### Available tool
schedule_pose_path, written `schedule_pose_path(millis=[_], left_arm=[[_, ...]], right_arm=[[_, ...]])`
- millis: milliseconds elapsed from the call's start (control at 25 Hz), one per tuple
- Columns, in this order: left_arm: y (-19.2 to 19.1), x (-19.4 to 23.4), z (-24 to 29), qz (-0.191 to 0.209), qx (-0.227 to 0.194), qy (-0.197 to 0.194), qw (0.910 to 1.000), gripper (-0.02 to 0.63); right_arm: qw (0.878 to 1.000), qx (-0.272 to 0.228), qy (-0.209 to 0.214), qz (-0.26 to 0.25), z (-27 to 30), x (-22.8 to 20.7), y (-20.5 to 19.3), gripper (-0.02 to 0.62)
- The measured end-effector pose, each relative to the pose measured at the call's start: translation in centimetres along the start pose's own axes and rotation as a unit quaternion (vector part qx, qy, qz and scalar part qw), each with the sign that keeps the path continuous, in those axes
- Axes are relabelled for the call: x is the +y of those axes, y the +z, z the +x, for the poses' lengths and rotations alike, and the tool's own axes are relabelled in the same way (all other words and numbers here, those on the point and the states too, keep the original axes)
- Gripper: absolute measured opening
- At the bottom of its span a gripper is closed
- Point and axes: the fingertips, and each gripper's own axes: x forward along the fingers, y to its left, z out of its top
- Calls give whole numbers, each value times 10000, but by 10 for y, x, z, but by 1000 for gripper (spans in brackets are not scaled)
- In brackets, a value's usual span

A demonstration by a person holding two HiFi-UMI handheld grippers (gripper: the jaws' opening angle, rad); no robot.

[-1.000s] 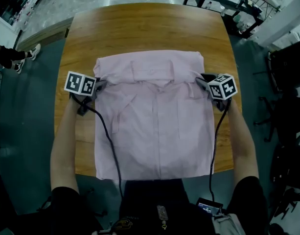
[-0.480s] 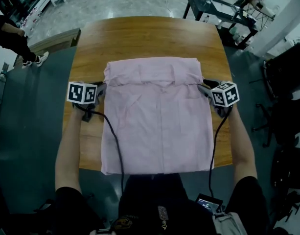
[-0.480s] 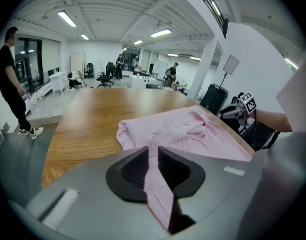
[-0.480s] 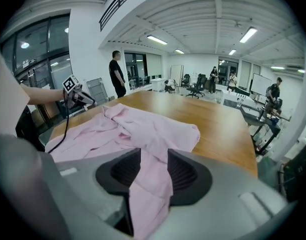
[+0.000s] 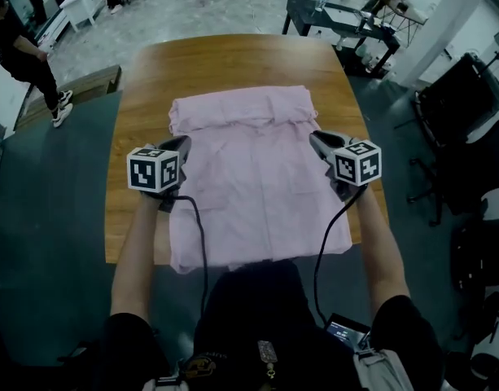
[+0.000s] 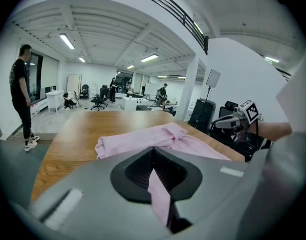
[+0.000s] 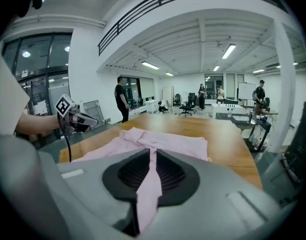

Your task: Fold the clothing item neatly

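The worktop (image 5: 233,63) carries the pink shirt (image 5: 257,194) across its middle, hem at the worktop's near edge and collar end toward its far edge. The shirt's sides look already turned in, leaving a rectangle, and the crosswise fold seems only begun. The left hand-held gripper (image 5: 182,143) and right hand-held gripper (image 5: 317,142) have just closed their jaws, and each pinches a side edge of the shirt, raised above the worktop.

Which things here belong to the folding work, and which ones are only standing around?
Job: pink fabric shirt; brown wooden table under it; left tool, shut on shirt; right tool, jaws just closing on shirt.
Lying about: black office chair; black metal desk; standing person in dark clothes.
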Motion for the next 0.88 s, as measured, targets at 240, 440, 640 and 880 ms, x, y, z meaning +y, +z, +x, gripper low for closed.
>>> schedule_pose_path(millis=[240,440,640,880], left_arm=[[-24,-57,-34,213,3,-140,9997,8],[-64,-86,-53,89,67,-11,9999,8],[-110,-104,-74,-121,16,330,9994,8],[-172,-130,-113,-286,130,840,9960,8]], right_arm=[[9991,-398,57,98,-43,46,-5,3],[9987,-434,225,120,-70,67,-25,3],[9987,-303,312,257,-97,78,-79,3],[9982,-141,376,435,-134,87,-149,3]])
